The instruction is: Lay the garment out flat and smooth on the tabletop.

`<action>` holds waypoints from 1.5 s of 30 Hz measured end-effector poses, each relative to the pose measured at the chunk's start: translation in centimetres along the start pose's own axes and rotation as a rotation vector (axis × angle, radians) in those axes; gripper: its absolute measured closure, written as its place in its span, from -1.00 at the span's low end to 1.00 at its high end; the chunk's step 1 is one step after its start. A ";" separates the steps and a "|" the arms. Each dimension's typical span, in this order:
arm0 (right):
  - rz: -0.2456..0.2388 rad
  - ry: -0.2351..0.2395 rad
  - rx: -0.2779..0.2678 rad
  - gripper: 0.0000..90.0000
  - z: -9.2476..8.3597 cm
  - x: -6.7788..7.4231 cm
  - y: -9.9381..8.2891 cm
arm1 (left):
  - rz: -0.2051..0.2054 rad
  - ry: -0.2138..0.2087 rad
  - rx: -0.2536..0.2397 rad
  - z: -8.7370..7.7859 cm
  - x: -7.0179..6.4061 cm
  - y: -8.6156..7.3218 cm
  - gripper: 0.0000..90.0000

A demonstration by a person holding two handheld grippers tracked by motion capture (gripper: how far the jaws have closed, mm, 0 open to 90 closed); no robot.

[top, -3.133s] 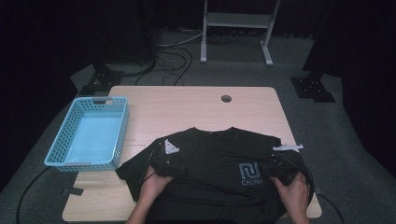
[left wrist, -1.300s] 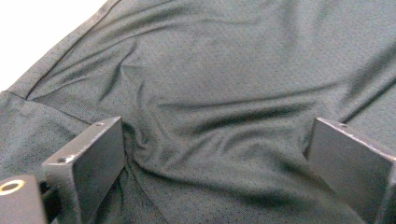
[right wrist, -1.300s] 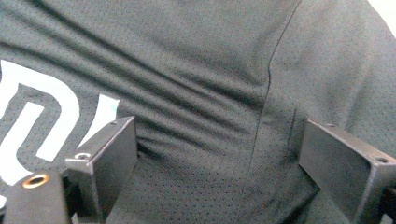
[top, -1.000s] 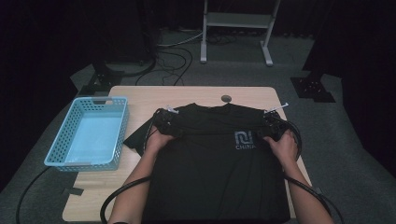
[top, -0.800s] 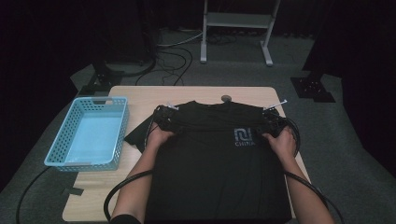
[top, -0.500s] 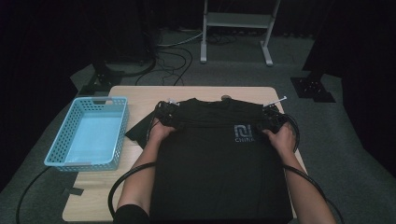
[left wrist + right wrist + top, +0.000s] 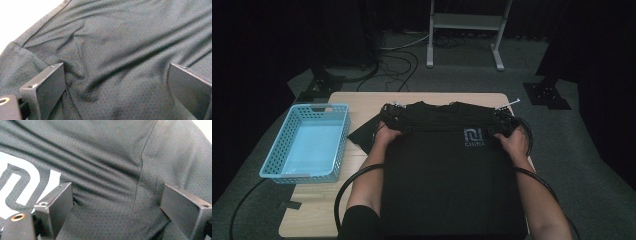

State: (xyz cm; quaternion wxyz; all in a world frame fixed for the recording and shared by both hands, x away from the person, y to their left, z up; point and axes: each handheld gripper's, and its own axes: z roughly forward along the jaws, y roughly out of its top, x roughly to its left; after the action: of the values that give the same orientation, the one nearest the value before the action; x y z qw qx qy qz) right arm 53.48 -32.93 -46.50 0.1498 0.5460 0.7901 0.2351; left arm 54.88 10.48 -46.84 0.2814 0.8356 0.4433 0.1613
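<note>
A black T-shirt [image 7: 447, 175] printed "CHINA" lies flat on the table [image 7: 362, 102], collar pointing away from the person. Both the left hand-held gripper [image 7: 115, 82] and right hand-held gripper [image 7: 116, 202] rest spread apart, released, on its shoulders.

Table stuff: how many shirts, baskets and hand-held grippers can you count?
Shirts: 1, the black shirt
Baskets: 1, the blue basket
Hand-held grippers: 2, the left hand-held gripper and the right hand-held gripper
Total: 4
</note>
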 end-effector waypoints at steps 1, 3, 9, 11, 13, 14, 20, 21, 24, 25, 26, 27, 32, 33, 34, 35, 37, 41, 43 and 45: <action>0.004 -0.004 -0.008 -0.74 0.1 -0.1 0.0 | 0.000 0.000 0.005 0.1 0.0 0.1 -0.95; 0.015 -0.007 -0.011 -0.74 0.1 -0.1 0.1 | -0.002 0.003 0.012 0.2 0.0 0.3 -0.96; 0.021 -0.012 -0.009 -0.74 0.3 -0.3 0.5 | -0.006 0.006 0.006 0.4 0.1 0.5 -0.97; 0.023 -0.014 -0.011 -0.74 0.5 -0.4 0.6 | -0.005 0.005 0.000 0.6 0.3 0.7 -0.97; 0.025 -0.014 -0.010 -0.75 0.6 -0.5 0.9 | -0.004 0.003 -0.004 0.8 0.5 0.9 -0.97; 0.024 -0.014 -0.012 -0.75 0.7 -0.7 1.1 | 0.000 0.001 -0.002 0.8 0.6 1.0 -0.97; 0.016 -0.010 -0.001 -0.75 1.4 -1.3 2.3 | 0.003 -0.003 0.007 1.7 1.5 2.2 -0.97; 0.017 -0.009 0.000 -0.75 1.5 -1.5 2.5 | 0.001 -0.003 0.005 1.9 1.6 2.4 -0.97; 0.013 -0.008 -0.004 -0.76 2.0 -1.8 3.2 | 0.003 -0.004 0.005 2.3 2.1 3.0 -0.97; 0.013 -0.007 -0.004 -0.76 2.1 -1.9 3.4 | 0.005 -0.006 0.009 2.5 2.2 3.2 -0.97; 0.011 -0.006 0.000 -0.76 2.3 -2.0 3.6 | 0.006 -0.006 0.011 2.6 2.3 3.4 -0.97; 0.010 -0.006 0.000 -0.76 2.4 -2.1 3.9 | 0.006 -0.006 0.014 2.7 2.5 3.6 -0.97; 0.010 -0.006 -0.014 -0.76 2.8 -2.5 4.3 | 0.005 -0.006 0.010 3.2 2.9 4.1 -0.97; 0.012 -0.007 -0.014 -0.76 2.8 -2.5 4.4 | 0.006 -0.006 0.008 3.2 2.9 4.2 -0.97; 0.012 -0.007 -0.014 -0.77 2.8 -2.5 4.4 | 0.005 -0.006 0.005 3.2 2.9 4.1 -0.97; 0.011 -0.007 -0.013 -0.77 2.8 -2.5 4.4 | 0.005 -0.006 0.003 3.2 2.9 4.1 -0.97; 0.014 -0.008 -0.011 -0.77 2.8 -2.4 4.4 | 0.006 -0.005 0.001 3.2 2.9 4.0 -0.97; 0.004 0.004 -0.019 -0.55 2.6 -2.3 4.5 | -0.004 -0.015 -0.012 2.9 2.9 4.0 -0.97; 0.030 0.019 -0.020 -0.43 2.3 -2.4 4.5 | -0.005 -0.021 -0.026 2.3 3.1 3.9 -0.97; 0.055 0.054 -0.027 -0.45 1.9 -2.8 4.5 | -0.004 -0.025 -0.041 1.7 3.2 4.0 -0.97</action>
State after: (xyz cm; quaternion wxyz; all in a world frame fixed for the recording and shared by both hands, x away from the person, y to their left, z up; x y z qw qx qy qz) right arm 59.02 -33.82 -45.73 0.1294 0.5587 0.7754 0.2642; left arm 60.10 10.78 -45.67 0.3043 0.8307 0.4381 0.1593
